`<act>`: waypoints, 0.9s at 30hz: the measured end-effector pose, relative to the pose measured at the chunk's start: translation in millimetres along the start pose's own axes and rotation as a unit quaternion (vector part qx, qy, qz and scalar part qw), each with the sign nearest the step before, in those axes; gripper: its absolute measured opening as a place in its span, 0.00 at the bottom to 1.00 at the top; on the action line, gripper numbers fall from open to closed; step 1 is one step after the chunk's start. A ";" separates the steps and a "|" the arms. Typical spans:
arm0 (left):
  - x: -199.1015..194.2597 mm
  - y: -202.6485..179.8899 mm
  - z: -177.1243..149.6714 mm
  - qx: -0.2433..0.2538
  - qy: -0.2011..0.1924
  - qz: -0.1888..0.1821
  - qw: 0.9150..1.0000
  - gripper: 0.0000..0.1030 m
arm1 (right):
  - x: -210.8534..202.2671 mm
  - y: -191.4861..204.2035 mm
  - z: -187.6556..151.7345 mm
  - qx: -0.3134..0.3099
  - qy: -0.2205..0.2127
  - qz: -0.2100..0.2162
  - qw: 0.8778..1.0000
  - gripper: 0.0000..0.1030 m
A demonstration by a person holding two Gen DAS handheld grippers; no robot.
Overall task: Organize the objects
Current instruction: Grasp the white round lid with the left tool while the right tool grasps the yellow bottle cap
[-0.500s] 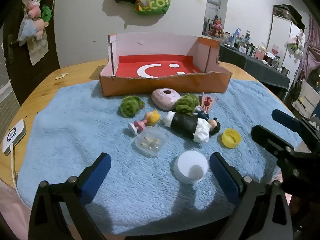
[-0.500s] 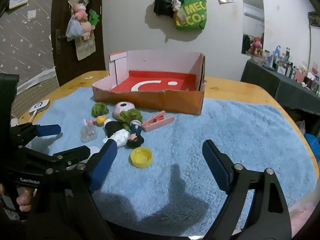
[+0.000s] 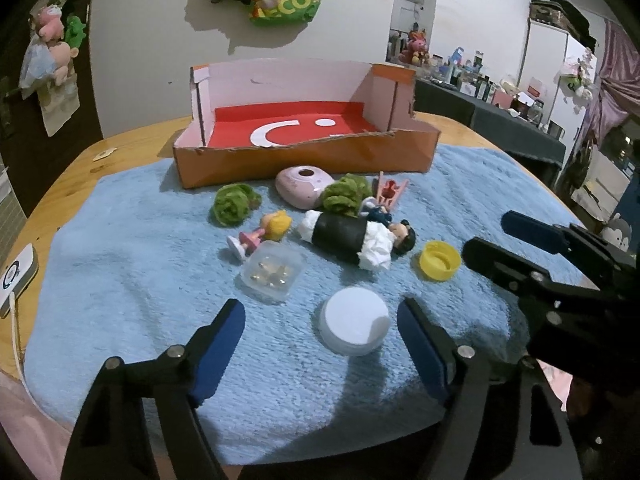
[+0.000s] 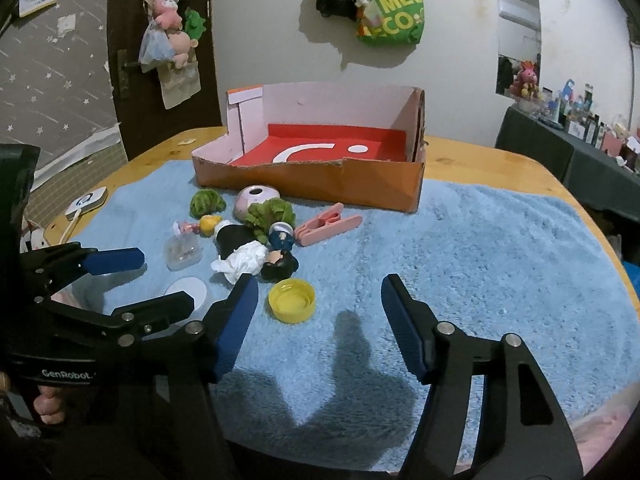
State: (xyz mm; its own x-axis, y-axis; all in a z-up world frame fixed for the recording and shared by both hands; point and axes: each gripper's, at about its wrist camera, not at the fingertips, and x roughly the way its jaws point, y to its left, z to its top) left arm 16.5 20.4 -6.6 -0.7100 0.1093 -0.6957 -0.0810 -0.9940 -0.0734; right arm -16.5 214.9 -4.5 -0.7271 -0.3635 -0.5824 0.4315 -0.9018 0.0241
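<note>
Small toys, a white lid (image 3: 354, 326) and a yellow cap (image 3: 438, 260) lay clustered on a blue towel (image 3: 120, 280) in front of the empty cardboard box (image 3: 304, 160), apparently awaiting sorting. Left gripper (image 3: 320, 344) and right gripper (image 4: 316, 320) hovered near, both released, grasping nothing.

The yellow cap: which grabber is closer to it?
Right. The right gripper has the yellow cap just ahead between its open fingers; the left gripper hovers by the white lid.

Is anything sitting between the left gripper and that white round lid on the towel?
Nothing visible. The white round lid lies flat on the blue towel, just ahead of the open left gripper, with only bare towel between them.
</note>
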 end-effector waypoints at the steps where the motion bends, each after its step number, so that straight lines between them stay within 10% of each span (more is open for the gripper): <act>1: 0.2 -0.9 -0.7 0.001 0.001 -0.002 1.000 0.76 | 1.2 0.9 0.0 -0.002 0.002 0.002 1.000 0.60; 27: 15.2 -4.6 -2.5 0.019 0.014 -0.022 0.999 0.60 | 39.9 12.5 -6.3 -0.034 0.067 0.019 0.997 0.43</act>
State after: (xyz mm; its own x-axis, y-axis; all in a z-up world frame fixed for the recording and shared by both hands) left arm 7.9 26.6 -18.7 -0.6849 0.1514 -0.7128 -0.1381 -0.9874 -0.0770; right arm -36.8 190.5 -32.5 -0.6342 -0.3580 -0.6853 0.4953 -0.8687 -0.0044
